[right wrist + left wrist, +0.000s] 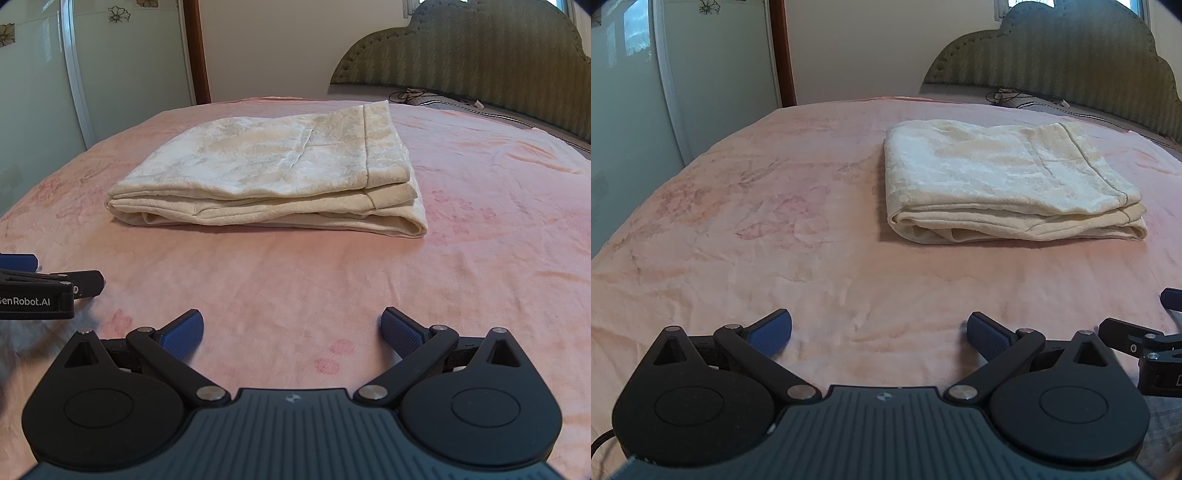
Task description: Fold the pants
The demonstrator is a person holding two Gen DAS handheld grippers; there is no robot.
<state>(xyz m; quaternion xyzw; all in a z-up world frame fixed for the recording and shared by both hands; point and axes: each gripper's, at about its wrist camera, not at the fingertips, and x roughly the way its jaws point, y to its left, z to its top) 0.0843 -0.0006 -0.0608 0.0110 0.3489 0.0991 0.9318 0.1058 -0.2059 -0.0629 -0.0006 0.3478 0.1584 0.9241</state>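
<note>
Cream pants (1008, 184) lie folded in a stack on pink bed (775, 240), 1 o'clock of left tongs (879, 334). Left and right tongs (291, 332) spread, empty, backed off; fold looks done.

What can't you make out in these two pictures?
- Pants: inner layers and underside, hidden by the folded top layer in both views.
- Right gripper: cut by the left view's edge.
- Cable near the headboard: too small to identify.
- The person: out of view.
</note>
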